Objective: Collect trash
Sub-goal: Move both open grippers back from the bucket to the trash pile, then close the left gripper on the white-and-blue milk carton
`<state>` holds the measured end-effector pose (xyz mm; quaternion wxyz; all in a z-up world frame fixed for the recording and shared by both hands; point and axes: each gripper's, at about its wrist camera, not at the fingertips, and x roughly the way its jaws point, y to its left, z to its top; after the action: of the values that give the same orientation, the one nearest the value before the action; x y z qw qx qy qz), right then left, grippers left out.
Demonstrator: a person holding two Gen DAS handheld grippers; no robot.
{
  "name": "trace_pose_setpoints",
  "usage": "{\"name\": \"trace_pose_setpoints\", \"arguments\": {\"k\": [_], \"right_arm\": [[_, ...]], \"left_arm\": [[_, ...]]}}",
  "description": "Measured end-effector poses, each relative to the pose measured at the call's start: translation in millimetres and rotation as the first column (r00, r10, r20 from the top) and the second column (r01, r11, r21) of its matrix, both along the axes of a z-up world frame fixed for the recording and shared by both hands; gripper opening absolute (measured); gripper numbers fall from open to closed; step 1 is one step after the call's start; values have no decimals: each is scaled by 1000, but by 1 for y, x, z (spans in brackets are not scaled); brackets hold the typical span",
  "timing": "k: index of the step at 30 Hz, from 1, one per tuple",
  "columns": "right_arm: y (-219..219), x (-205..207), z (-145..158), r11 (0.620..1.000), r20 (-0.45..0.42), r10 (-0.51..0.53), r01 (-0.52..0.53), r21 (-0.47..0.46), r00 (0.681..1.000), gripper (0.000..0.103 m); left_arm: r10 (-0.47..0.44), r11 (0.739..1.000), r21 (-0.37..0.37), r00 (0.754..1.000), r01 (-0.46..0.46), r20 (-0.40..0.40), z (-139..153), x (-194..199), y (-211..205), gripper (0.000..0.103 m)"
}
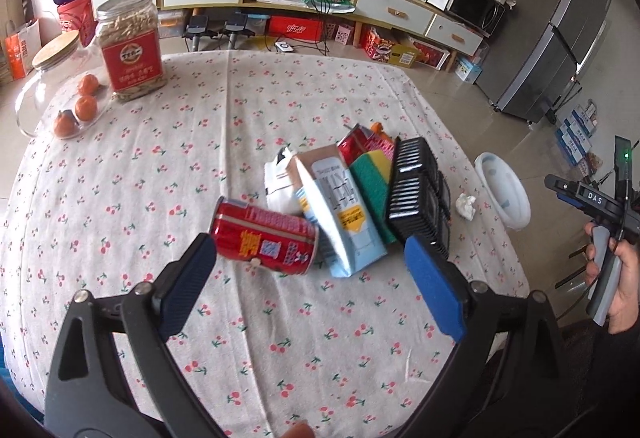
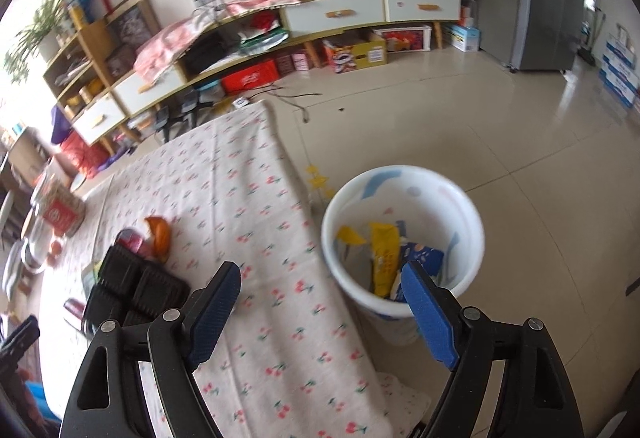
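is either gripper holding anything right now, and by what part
Nothing is held. The left gripper stands open above the red can, not gripping it. The right gripper is empty, jaws open near the bin.

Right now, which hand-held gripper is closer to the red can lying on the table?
Left. The left hand-held gripper hovers open just before the red metal can; the right hand-held gripper is by the white bin.
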<state>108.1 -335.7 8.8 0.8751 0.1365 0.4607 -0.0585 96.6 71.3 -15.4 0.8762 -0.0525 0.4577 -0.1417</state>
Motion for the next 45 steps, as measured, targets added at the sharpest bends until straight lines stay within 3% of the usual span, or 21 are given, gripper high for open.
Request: {"name": "trace_pose_setpoints", "arguments": {"k": [19,26,29,34,39,45], "right_arm": [[96,-3,-21,973,-50,226,-228,-37,973,84],[107,0,-26,966,-66,251,-254,-44,966,84],[109,2,-26,964,-66,258,-261,-46,964,84],[112,4,-27,964,-69,261,-264,-42,963,84],[110,6,-27,966,-71,254,-257,-37,965,84],[104,9,-30,970,-76,239,-242,-25,968,84]], "left_arm": [[32,997,-69,993,-40,-115,-42,1,42,95],[64,993,-92,991,-75,-116,-44,11,39,95],[72,995,-66,994,-77,-79,-38,16,31,95],[57,994,-88,997,-61,-46,-26,32,18,95],[42,995,-92,998,-46,-49,-25,54,-2,83],[8,998,-61,993,-15,-116,-38,81,-30,56]]}}
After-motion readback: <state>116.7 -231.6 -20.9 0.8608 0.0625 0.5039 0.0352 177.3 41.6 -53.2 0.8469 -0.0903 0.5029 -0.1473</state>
